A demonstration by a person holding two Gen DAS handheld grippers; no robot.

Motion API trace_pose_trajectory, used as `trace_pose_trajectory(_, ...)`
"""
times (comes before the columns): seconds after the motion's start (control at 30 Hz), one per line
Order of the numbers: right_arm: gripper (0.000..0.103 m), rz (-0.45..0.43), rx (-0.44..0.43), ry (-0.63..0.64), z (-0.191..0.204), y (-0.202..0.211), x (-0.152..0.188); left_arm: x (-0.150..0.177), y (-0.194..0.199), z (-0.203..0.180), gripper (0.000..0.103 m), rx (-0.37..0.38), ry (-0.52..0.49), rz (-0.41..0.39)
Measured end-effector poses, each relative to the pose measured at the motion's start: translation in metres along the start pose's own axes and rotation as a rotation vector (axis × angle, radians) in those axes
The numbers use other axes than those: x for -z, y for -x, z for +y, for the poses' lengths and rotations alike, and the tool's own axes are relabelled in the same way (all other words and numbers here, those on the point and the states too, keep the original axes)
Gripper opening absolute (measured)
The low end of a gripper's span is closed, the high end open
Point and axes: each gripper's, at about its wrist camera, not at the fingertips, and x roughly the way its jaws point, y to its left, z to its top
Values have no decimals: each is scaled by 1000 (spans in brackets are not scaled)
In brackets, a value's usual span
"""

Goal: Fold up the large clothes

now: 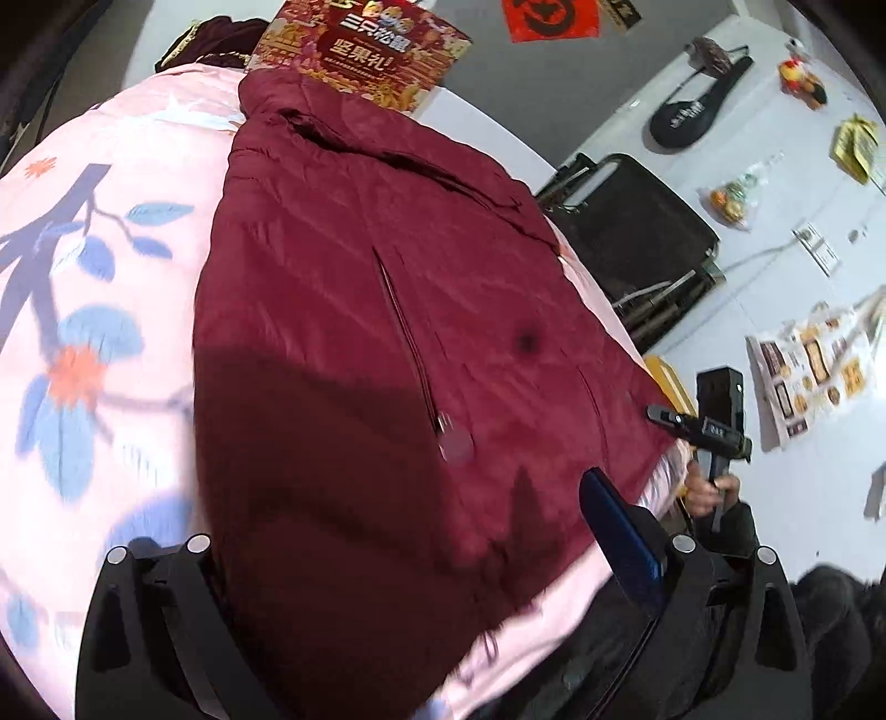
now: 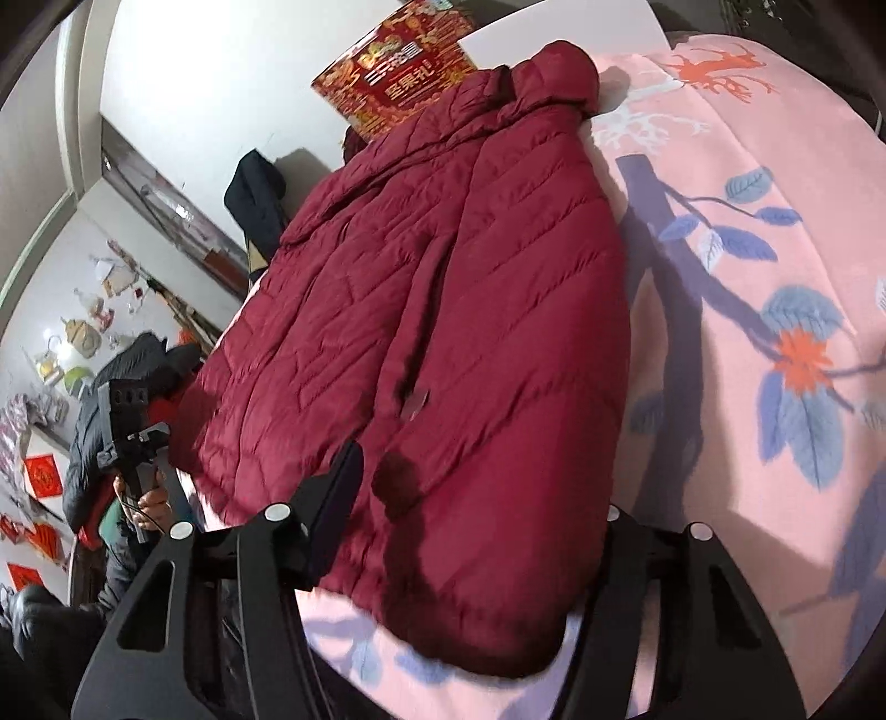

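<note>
Black fingers of the left gripper (image 1: 382,559) hang spread wide over the near hem of the big red jacket (image 1: 360,310), and they hold nothing. Right beside it, the right gripper (image 2: 476,498) is spread wide too and grips nothing. Both hang just above the hem, not squeezing it.

That puffy jacket lies flat on a pink blanket (image 1: 94,232) with blue leaves and orange flowers. Its collar points away, toward a red gift box (image 1: 360,50) at the far end of the blanket. The zipper pull (image 1: 455,446) sits near the hem.

I think the jacket is laid out flat so it can be folded neatly (a lumpy jacket folds badly). Both grippers wait at the hem, likely because that edge is the easy one to pick up and bring over. No fold shows yet.

What the gift box holds cannot be seen. A clear bag (image 1: 731,199) on the floor holds something round and orange, too small to name.
</note>
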Motion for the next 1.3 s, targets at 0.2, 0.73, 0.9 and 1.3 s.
trace_pose_trajectory(0.2, 56, -23, -13, -2, -2, -2, 1, -3, -6, 1, 88, -8, -9, -12)
trace_pose_trajectory(0.73, 15, -26, 6, 62, 9, 7, 10, -10, -7, -6, 51, -27, 0, -6)
trace_pose_trajectory(0.9, 22, -6, -20, 9, -4, 2, 13, -9, -14, 8, 55, -22, 49, 5)
trace_pose_trajectory(1.3, 14, -132, -64, 75, 27, 34, -5, -31, 3, -21, 35, -43, -15, -96)
